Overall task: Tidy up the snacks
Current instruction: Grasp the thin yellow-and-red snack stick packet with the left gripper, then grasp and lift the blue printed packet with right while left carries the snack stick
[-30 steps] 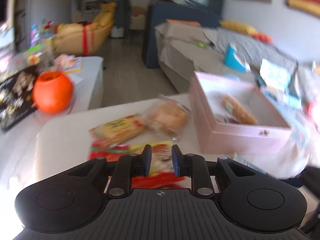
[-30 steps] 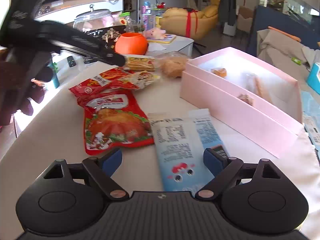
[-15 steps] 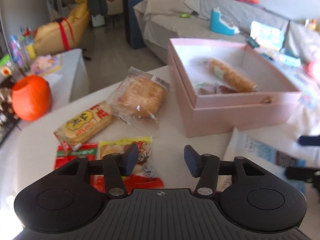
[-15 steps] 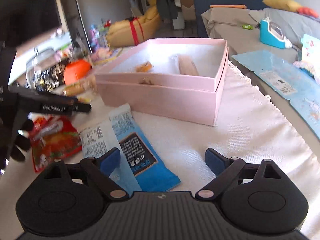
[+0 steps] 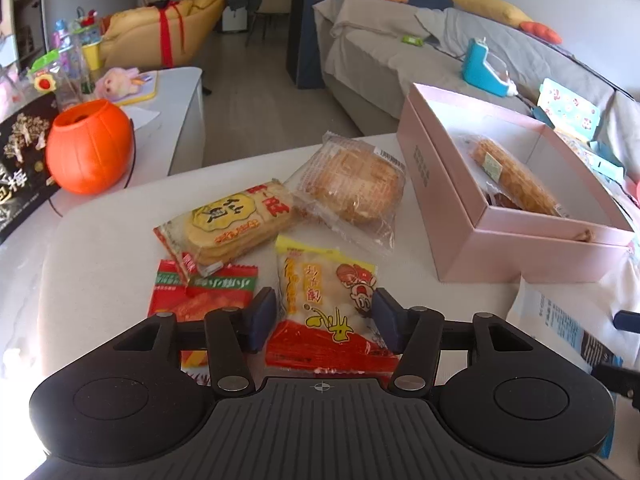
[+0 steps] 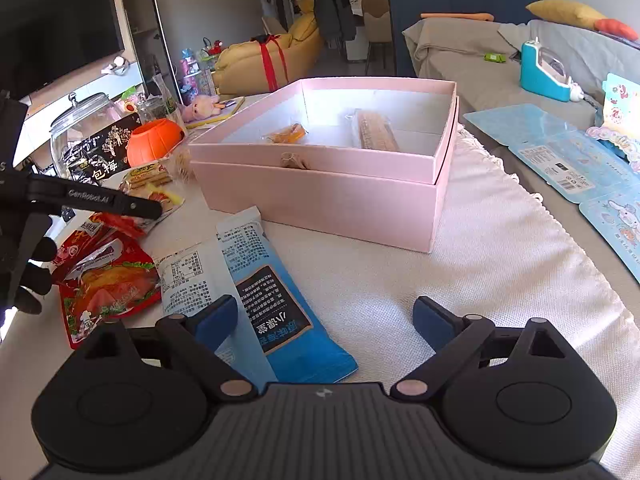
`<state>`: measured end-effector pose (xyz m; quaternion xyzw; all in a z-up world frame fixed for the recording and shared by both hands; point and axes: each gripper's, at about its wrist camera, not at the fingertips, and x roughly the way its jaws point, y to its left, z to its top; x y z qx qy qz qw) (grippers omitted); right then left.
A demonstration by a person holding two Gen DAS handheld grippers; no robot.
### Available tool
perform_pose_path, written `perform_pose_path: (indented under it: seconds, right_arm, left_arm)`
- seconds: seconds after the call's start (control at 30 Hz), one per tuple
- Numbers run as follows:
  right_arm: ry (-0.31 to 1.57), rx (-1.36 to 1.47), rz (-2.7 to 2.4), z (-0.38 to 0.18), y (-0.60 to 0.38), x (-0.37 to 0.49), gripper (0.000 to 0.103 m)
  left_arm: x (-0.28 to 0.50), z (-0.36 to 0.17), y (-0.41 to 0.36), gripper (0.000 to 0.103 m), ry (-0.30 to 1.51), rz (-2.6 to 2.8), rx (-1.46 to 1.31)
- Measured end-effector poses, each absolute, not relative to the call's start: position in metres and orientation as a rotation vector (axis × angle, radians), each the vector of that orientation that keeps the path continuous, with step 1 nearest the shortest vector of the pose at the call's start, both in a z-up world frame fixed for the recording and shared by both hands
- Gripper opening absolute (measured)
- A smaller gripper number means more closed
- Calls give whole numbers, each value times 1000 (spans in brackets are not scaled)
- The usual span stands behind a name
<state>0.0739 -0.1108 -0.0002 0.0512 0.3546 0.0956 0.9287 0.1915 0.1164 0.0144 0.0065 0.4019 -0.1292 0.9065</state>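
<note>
Between the spread blue pads of the left gripper (image 5: 324, 322) lies a yellow-and-red plastic snack packet with a cartoon figure (image 5: 328, 304), flat on the white table (image 5: 100, 252); the jaws have just been opening, and the pads stand clear of the packet on both sides. Just left of it sits a red sachet with a green band (image 5: 200, 292), its top edge tucked under a clear pack of pale rice crackers (image 5: 228, 228). Beyond these rests a round bun in clear wrap (image 5: 356, 188), close beside the pink cardboard box (image 5: 452, 200).

The right gripper (image 6: 324, 320) also hangs wide — its jaws have just been opening further — over a blue-and-white foil pouch printed with black text (image 6: 260, 292) that lies partly between the fingers, untouched by either pad. A red pouch showing roast chicken (image 6: 108, 284) lies to the pouch's left. Farther off, on a white woven cloth (image 6: 500, 260), the open box holds a long wrapped biscuit stick (image 6: 376, 132) and a small orange wrapped snack (image 6: 286, 134). An orange pumpkin-shaped plastic pot (image 6: 154, 140) stands on the side table behind.
</note>
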Motion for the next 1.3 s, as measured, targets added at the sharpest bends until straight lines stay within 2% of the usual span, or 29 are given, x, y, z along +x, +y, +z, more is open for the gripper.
perform_pose_path:
  seconds: [0.27,0.37,0.4,0.43,0.47,0.5,1.0,1.3]
  right_arm:
    - [737,96,218,-1,-108,76,103]
    - [735,112,226,-2,-111,76,103]
    - [735,114,227,-2,-111,75,103]
    - [736,113,228,-2,-111,76,103]
    - [737,109,227,-2,-110,76,103]
    - [741,99,228,-2,-109,76,103]
    - [745,82,232,-2,-108,76,103]
    - [732,62,367,20,-95,76,102]
  left_arm:
    - [185,10,101,65,802,-304,125]
    - [181,11,111,59,792,-333,73]
    - [180,12,115,53,788,-346,46]
    - [179,14,119,38,781,-359,25]
    - [177,15,122,35,773,-372,9]
    - [175,17,124,24,766,-378,-2]
    - [190,11,115,22,752,-378,-94]
    - [141,38,136,21,704,-441,-177]
